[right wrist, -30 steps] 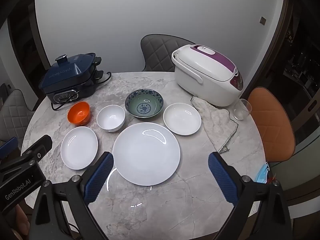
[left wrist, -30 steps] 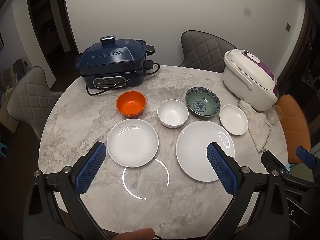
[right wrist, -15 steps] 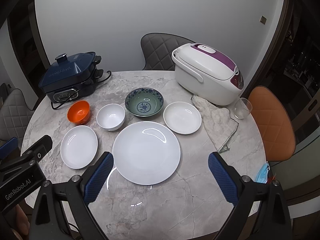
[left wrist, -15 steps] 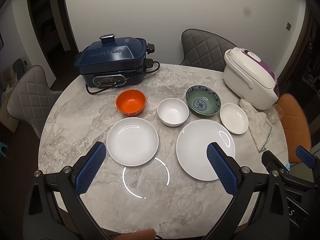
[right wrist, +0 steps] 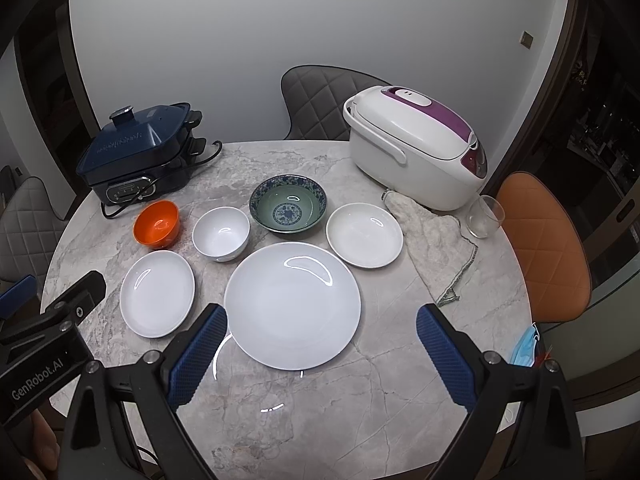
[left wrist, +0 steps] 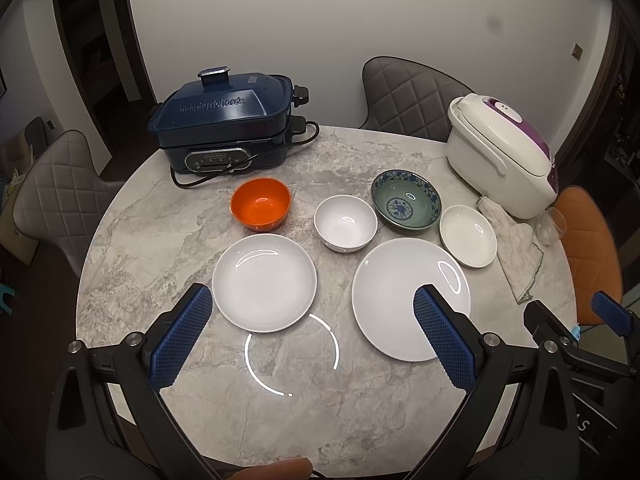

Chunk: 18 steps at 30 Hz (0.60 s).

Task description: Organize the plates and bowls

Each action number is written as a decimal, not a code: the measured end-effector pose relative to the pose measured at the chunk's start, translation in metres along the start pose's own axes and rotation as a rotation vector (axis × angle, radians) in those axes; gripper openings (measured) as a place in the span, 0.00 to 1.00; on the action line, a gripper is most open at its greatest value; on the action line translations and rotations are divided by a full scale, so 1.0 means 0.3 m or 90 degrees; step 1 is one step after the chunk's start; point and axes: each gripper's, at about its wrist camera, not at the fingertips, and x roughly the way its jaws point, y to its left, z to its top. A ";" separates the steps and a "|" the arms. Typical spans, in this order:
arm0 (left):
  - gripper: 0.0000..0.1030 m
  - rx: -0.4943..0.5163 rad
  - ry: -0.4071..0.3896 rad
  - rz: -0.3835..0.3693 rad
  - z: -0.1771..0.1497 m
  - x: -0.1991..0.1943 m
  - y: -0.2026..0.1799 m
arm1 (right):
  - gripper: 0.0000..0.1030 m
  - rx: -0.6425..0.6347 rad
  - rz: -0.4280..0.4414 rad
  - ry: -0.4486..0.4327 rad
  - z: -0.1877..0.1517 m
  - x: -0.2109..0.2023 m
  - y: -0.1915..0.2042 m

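Marble table (left wrist: 160, 248): plates, bowls (untouched); both grippers' jaws wide open, seemingly empty.

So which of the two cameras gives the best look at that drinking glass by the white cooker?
The right wrist view: the glass stands whole beside the cloth. In the left wrist view the glass sits small and warped at the picture's edge.

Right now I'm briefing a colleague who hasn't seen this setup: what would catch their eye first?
Likely the orange bowl, the one bright dish, at the table's far left beside the dark blue cooker. Next, the big white plate at the near centre, just ahead of the open right gripper. The white and purple rice cooker bulks at the far right.
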 end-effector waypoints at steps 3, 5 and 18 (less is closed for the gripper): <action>0.99 0.001 0.000 0.001 -0.001 -0.002 -0.002 | 0.95 0.000 0.000 0.001 0.001 0.001 -0.001; 0.99 0.000 0.000 0.001 -0.001 -0.002 -0.003 | 0.95 0.000 0.000 0.000 -0.005 0.002 -0.001; 0.99 -0.001 0.002 0.001 0.001 0.000 -0.003 | 0.95 0.000 0.000 0.002 -0.002 0.005 -0.002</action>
